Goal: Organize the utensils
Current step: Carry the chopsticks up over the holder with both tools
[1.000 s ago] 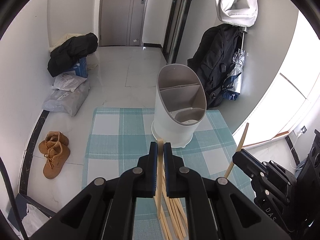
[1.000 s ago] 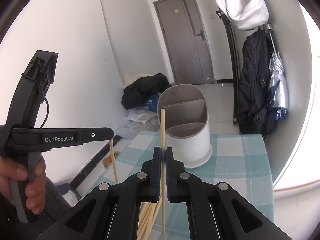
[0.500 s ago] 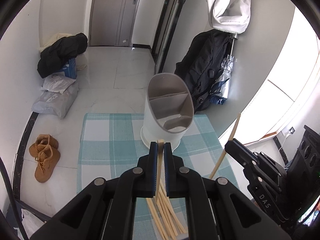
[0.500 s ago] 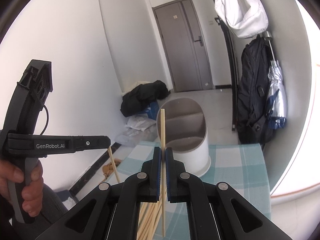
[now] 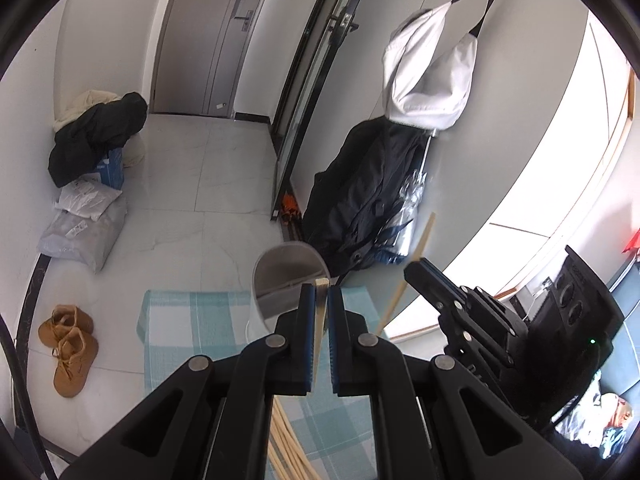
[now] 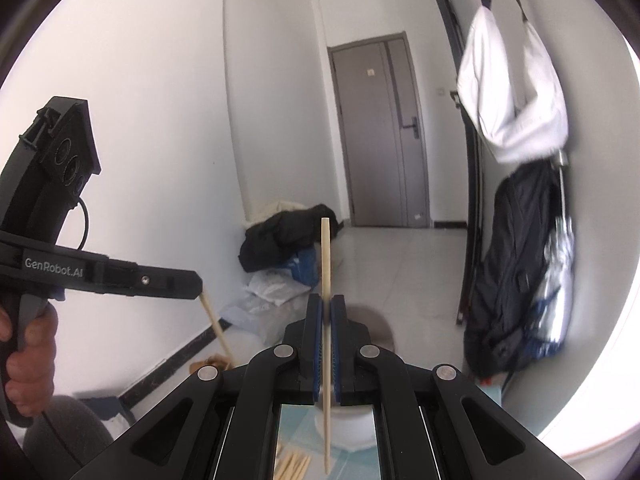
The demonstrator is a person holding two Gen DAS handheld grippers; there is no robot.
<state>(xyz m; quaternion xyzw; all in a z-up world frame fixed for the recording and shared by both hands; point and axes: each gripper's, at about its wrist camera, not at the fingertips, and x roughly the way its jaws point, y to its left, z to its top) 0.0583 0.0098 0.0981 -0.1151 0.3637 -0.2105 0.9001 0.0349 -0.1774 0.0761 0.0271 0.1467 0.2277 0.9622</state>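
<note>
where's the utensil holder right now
In the left wrist view the utensil holder stands at the far edge of the checked cloth, just beyond the left gripper, below the hanging dark jacket.

The left gripper (image 5: 319, 294) points downward, its fingers (image 5: 307, 312) clamped on a thin stick. The right gripper (image 6: 326, 312) sits nearly level, fingers (image 6: 314, 320) pinched on another stick. A hand (image 6: 24, 364) at 9 o'clock grips the left gripper's handle.

"GenRobot.AI" in white on black side of left gripper (image 6: 192, 286)
</note>
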